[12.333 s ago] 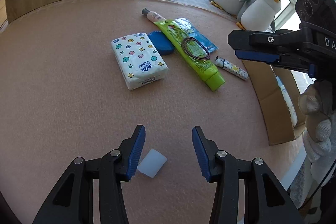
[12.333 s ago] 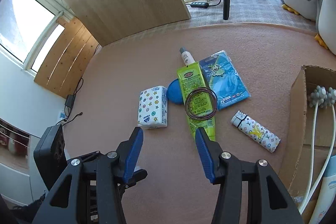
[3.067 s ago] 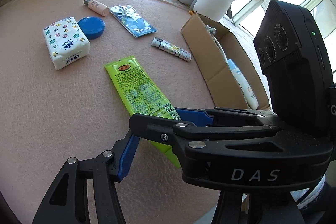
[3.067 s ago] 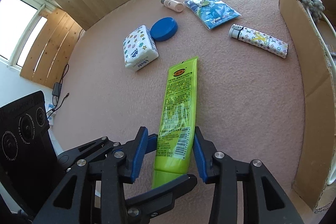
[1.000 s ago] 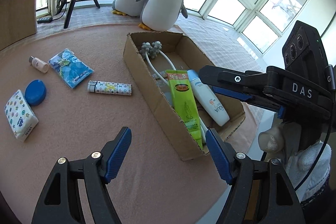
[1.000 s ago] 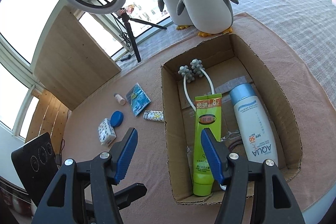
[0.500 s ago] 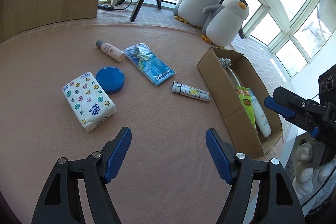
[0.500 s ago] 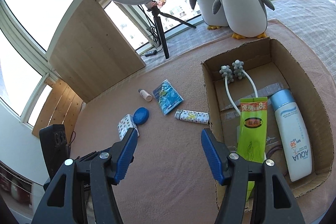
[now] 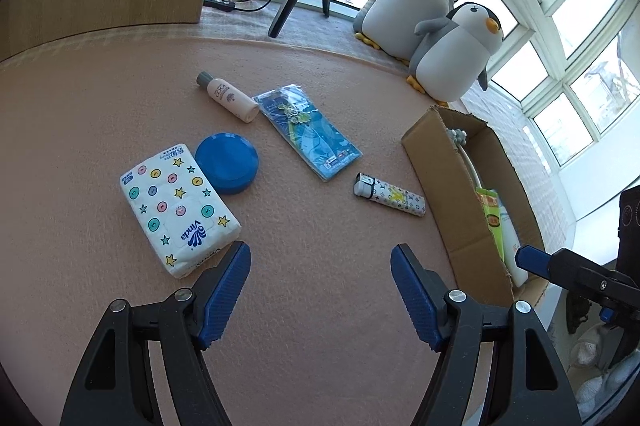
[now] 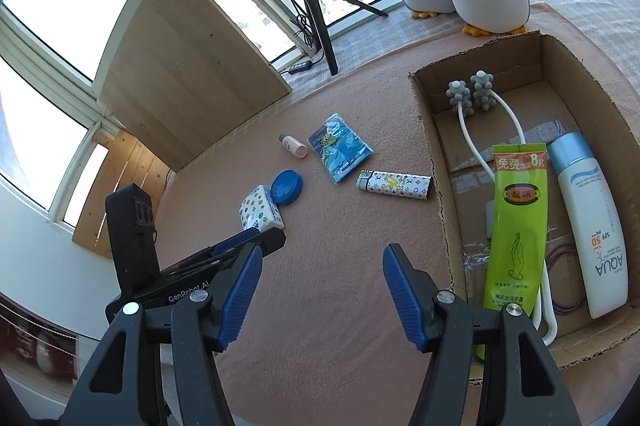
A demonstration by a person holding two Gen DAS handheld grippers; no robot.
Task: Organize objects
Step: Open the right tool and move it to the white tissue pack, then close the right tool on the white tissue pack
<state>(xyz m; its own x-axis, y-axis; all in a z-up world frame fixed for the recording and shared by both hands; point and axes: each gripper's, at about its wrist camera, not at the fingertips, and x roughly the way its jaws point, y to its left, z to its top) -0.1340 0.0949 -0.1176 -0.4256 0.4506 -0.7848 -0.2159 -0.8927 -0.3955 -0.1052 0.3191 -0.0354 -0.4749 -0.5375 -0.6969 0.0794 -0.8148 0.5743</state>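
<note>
Five items still lie on the mat beside the box (image 10: 434, 186), both grippers (image 9: 320, 290) (image 10: 322, 290) empty with jaws apart; lighter (image 9: 390, 194) nearest it, probably light, stiff, slick, so pinch mid-body.

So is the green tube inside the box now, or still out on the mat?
Inside. The green tube lies flat on the bottom of the cardboard box, beside the white bottle.
</note>
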